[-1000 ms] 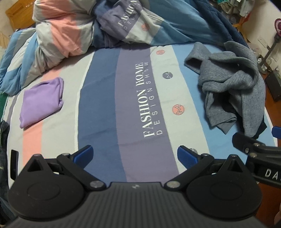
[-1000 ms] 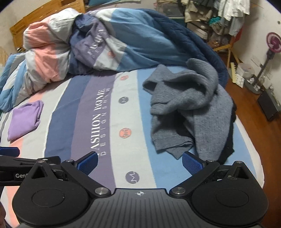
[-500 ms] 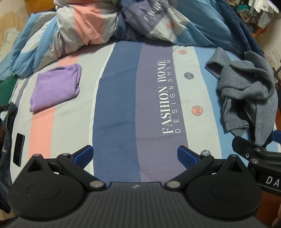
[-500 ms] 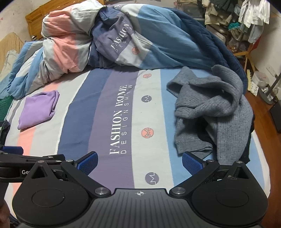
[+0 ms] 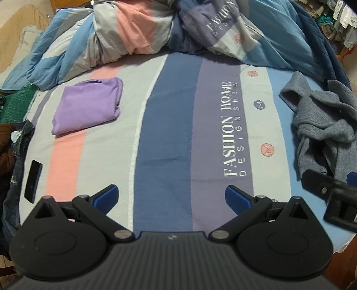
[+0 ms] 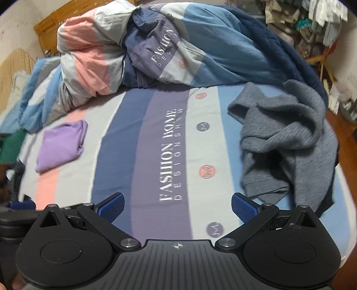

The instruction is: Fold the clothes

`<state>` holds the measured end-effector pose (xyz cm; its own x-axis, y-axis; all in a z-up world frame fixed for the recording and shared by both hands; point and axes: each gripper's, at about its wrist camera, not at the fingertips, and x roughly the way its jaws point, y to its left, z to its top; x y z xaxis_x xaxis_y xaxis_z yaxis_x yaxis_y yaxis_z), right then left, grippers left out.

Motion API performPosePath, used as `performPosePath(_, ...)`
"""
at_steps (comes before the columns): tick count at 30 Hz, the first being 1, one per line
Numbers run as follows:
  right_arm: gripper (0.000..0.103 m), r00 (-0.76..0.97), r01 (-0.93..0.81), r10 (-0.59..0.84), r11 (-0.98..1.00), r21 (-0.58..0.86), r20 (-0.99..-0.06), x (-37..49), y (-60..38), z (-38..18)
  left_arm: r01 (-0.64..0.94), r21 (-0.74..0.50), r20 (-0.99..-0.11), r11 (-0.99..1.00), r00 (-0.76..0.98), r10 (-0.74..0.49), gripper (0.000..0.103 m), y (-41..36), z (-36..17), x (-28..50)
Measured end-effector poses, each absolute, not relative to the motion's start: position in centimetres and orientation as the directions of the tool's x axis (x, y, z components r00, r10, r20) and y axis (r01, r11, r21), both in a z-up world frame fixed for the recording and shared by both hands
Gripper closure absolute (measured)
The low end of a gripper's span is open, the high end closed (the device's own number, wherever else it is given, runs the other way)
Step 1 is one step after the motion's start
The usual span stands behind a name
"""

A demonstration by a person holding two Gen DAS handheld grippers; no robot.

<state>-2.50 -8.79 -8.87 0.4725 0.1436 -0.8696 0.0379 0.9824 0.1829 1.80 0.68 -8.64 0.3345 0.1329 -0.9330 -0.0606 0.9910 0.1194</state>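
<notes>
A crumpled grey knit garment lies on the right side of the striped bed; it also shows in the left wrist view. A folded purple garment lies at the left; it also shows in the right wrist view. My left gripper is open and empty above the near middle of the bed. My right gripper is open and empty, near the grey garment's lower edge. The right gripper's body shows at the right edge of the left wrist view.
A bunched striped duvet fills the back of the bed. A dark phone lies at the bed's left edge beside denim clothes. Wooden floor and hanging clothes are at the right.
Both grippers have swung left and pulled back a little. The purple garment has moved toward the centre of both views; the grey garment has slid toward the right. Jaws stay open.
</notes>
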Motion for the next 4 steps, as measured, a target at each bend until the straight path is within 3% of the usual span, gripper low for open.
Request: performPosePath(4, 0.000, 0.502, 0.045, 0.138, 0.982, 0.185, -0.854, -2.46, -8.47, -8.35, -0.064, 0.128, -0.932, 0.990, 0.335, 0.142, 0.000, 0.95, -8.44, 1.76)
